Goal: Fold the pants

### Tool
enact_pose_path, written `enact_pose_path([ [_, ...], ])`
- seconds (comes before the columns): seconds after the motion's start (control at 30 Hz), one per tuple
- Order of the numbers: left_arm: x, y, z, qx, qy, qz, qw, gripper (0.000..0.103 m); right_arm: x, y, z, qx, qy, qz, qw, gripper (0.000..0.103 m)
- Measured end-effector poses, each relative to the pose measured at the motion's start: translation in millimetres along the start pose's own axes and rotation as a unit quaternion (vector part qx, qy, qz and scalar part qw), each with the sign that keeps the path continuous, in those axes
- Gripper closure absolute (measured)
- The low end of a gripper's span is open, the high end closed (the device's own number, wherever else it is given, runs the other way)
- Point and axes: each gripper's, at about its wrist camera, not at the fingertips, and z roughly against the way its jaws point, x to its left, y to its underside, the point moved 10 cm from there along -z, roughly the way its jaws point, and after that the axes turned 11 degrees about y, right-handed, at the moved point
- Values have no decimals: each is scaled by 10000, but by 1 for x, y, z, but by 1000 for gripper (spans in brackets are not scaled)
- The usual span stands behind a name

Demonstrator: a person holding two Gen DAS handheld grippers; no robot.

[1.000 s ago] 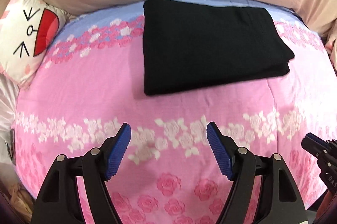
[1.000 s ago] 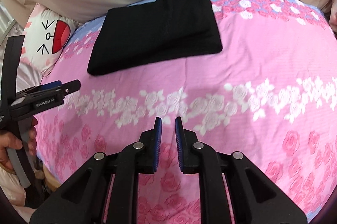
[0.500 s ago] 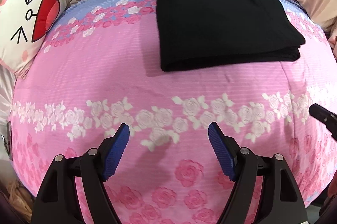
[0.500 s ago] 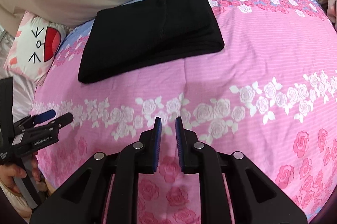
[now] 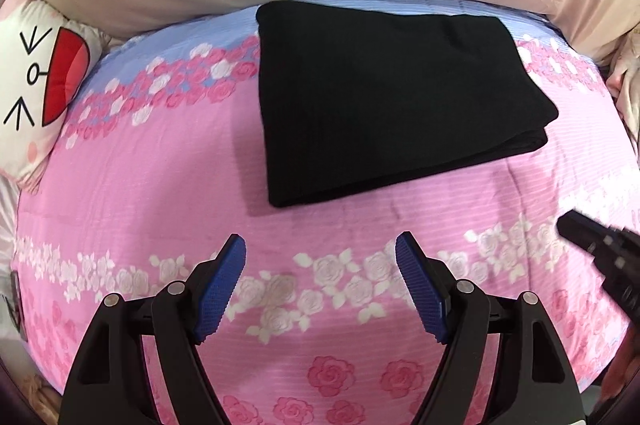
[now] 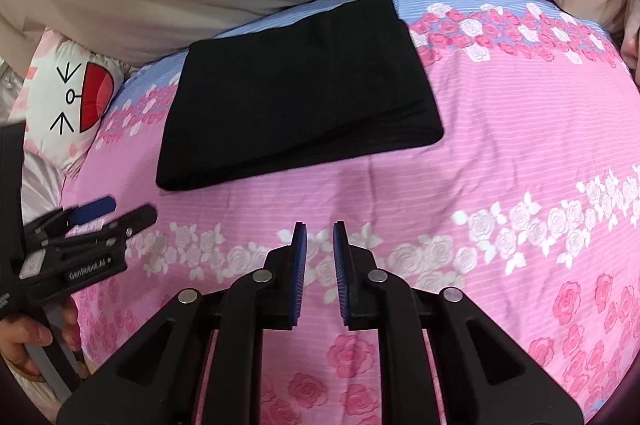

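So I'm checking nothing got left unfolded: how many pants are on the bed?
1: the black pants, folded flat, lie at the bed's far end. Others outside the views can't be ruled out.

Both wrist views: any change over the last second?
Only the views shift slightly; nothing taken hold of or let go. The folded black pants lie in the same place and shape on the pink floral bedspread. Left gripper stays wide open, right gripper narrowly open, both empty, short of the pants.
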Motion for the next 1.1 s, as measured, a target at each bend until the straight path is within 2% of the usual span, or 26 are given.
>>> enact_pose_path([
  [0.1, -4, -8, 7, -86, 102, 8, 9999, 28, 9, -11, 13, -184, 42, 35, 9998, 87],
  [0.13, -5, -11, 10, -126, 154, -11, 9998, 28, 11, -17, 18, -297, 80, 52, 9995, 69],
  [0.17, -6, -14, 12, -160, 169, -51, 9997, 28, 12, -25, 27, -519, 208, 39, 9984, 40],
  [0.23, -5, -20, 16, -212, 175, -135, 9995, 28, 14, -39, 43, -947, 414, 7, 9946, 24],
  [0.33, -5, -27, 20, -243, 264, -271, 9990, 28, 18, -56, 58, -1234, 544, -7, 9909, 23],
  [0.47, -6, -36, 27, -390, 185, -351, 9985, 28, 11, -76, 77, -1557, 600, -273, 9856, 12],
  [0.53, -8, -43, 35, -563, 162, -275, 9979, 25, 12, -83, 79, -1576, 593, -135, 9856, 10],
  [0.6, -9, -48, 43, -734, 155, -145, 9971, 17, 14, -86, 82, -1594, 642, -30, 9851, 9],
  [0.7, -6, -52, 54, -939, -39, 65, 9955, 17, 13, -89, 85, -1648, 597, -8, 9845, 5],
  [0.9, -6, -51, 62, -1001, -368, 118, 9942, 17, 12, -85, 83, -1598, 536, 31, 9857, 5],
  [1.1, -7, -50, 66, -1033, -408, 82, 9938, 17, 16, -79, 79, -1515, 431, 98, 9875, 5],
])
